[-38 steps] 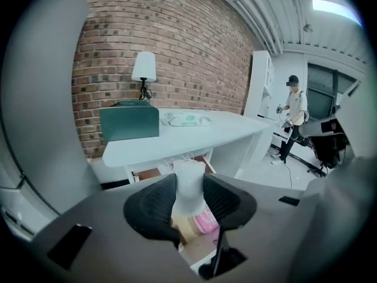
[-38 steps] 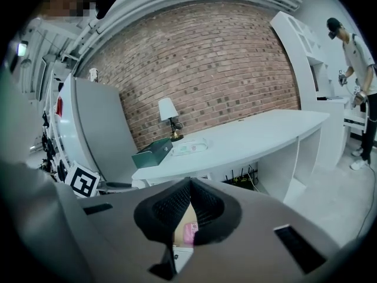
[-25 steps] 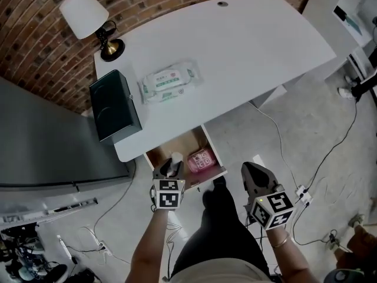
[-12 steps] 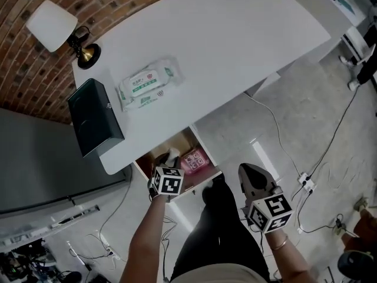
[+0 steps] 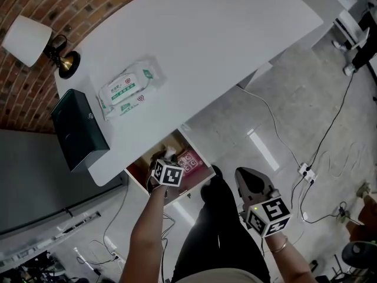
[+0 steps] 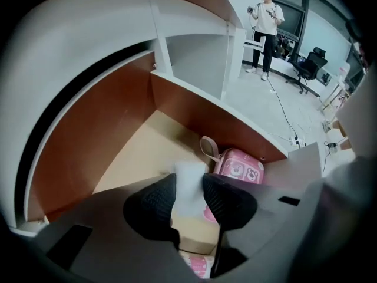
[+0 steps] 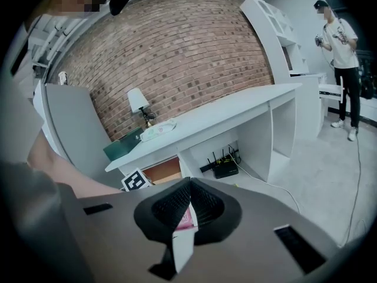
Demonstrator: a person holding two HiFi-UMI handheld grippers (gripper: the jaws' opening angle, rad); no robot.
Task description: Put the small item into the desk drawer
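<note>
A white desk (image 5: 235,34) stands against a brick wall and carries 3 things, all near its left end: a table lamp (image 5: 26,37) with a white shade at the back corner, a dark green box (image 5: 76,128) along the left edge, and a flat pack of wet wipes (image 5: 128,87) just beside the box. Under the front edge a drawer (image 5: 138,173) stands pulled out; a pink pouch (image 6: 238,170) lies on its wooden bottom at the right side. On the grey floor (image 5: 294,117) lie loose cables (image 5: 330,134), a white power strip (image 5: 307,172) and, under the desk, a black router (image 7: 224,165)
</note>
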